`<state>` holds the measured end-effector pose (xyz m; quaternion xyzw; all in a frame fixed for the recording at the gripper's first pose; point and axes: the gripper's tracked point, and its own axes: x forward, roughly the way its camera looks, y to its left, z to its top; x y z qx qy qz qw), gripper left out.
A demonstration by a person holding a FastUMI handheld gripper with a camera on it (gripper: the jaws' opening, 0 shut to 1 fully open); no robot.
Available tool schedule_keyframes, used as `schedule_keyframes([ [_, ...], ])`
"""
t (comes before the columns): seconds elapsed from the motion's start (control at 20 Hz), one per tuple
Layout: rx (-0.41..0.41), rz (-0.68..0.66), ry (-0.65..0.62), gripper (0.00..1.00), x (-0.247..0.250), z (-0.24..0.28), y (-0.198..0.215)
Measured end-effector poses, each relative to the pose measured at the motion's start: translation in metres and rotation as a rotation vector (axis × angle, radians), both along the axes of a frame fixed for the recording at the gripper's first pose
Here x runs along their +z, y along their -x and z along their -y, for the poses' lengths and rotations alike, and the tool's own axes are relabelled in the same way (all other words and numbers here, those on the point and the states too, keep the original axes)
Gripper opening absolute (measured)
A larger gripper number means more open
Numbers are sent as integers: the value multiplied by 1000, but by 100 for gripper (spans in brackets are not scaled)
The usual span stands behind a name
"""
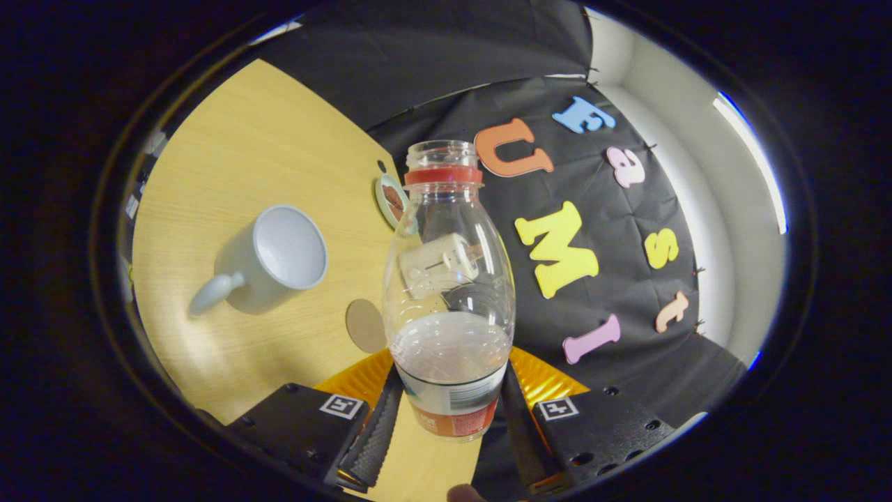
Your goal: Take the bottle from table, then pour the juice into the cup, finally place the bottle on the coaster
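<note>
My gripper (449,418) is shut on a clear plastic bottle (449,293), both fingers pressing its labelled lower body. The bottle is uncapped, has a red neck ring, and holds a little pale liquid near its bottom. It is lifted off the wooden table (230,167), and the whole scene appears tilted. A pale grey mug (275,258) with a handle stands on the table left of the bottle, open and seemingly empty. A round brown coaster (366,325) lies on the table just left of the bottle's lower part, partly hidden behind it.
A small round disc with a dark picture (391,200) lies near the table's far edge, behind the bottle's shoulder. A shiny orange plate (355,380) peeks out just beyond the fingers. The booth's black cloth wall rises past the table edge.
</note>
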<state>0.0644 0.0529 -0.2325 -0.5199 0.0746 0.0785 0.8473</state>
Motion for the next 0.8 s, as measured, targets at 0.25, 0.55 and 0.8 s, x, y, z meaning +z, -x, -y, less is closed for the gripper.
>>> schedule_keyframes([
  [0.25,-16,-82,-337,76,13,-9,6],
  [0.55,-10,-97,-706,76,61,-15,-11],
  [0.8,0,-67,-915,76,91,-20,-49],
])
